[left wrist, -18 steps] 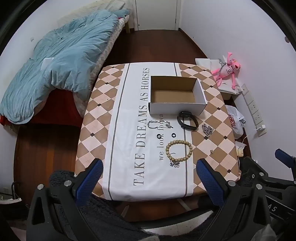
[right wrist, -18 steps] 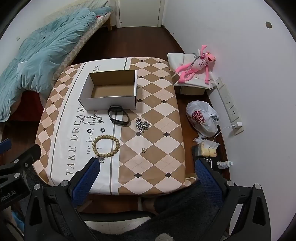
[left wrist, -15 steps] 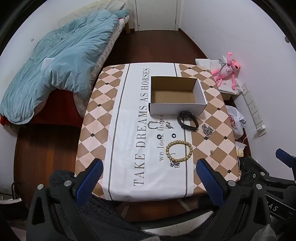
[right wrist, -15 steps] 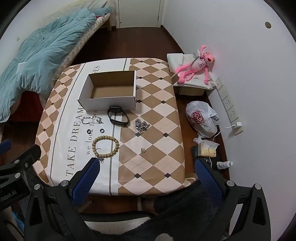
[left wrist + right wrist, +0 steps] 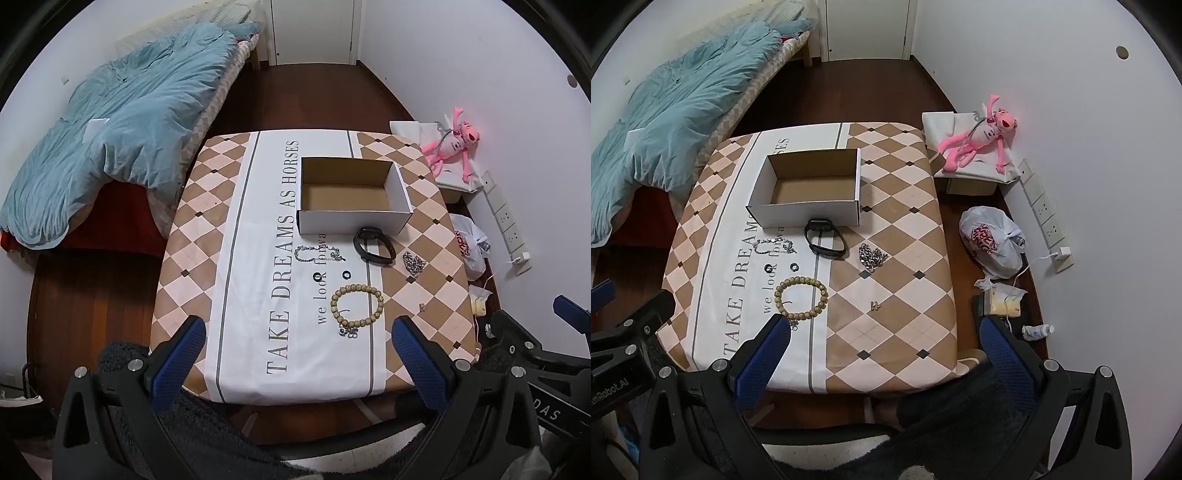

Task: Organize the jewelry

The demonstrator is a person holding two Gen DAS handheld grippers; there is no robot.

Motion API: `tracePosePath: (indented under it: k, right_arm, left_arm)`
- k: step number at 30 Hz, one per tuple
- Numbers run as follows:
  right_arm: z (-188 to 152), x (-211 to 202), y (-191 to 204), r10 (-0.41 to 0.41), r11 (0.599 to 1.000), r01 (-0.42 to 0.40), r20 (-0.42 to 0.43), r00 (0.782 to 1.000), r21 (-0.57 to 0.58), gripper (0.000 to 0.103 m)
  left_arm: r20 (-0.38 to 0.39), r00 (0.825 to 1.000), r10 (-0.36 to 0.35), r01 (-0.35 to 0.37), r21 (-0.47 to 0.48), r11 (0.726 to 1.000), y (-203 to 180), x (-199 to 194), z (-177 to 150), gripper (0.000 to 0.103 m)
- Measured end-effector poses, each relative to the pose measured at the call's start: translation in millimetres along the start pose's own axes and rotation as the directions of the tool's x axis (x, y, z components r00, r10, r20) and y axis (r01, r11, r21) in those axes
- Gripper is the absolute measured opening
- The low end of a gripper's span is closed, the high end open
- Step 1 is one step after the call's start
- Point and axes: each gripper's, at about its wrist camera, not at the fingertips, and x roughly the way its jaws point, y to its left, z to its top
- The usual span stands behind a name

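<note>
Both jaws stand wide apart, empty: left gripper and right gripper hover low in frame. Jewelry lies mid-frame before the empty box; the bead bracelet lies nearest. Sorting looks unstarted; next, descend and pinch one piece.

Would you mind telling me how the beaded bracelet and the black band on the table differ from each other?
The beaded bracelet is tan, made of separate round beads; the black band is one smooth dark strap. The bracelet lies as a near-round ring toward the table's near edge; the band forms a flatter oval right by the cardboard box. Both lie flat on the tablecloth, outside the box, ungripped.
</note>
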Motion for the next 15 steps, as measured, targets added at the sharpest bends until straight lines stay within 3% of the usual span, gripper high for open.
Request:
tracePosePath:
  k: [15]
  right_arm:
    - [0.4, -0.2, 0.2, -0.003, 1.000, 0.003, 0.006, 1.000, 0.006, 0.103]
  left_arm:
    - [0.006, 1.000, 0.005, -0.005, 0.001, 1.000, -2.7, -0.6, 0.3, 0.103]
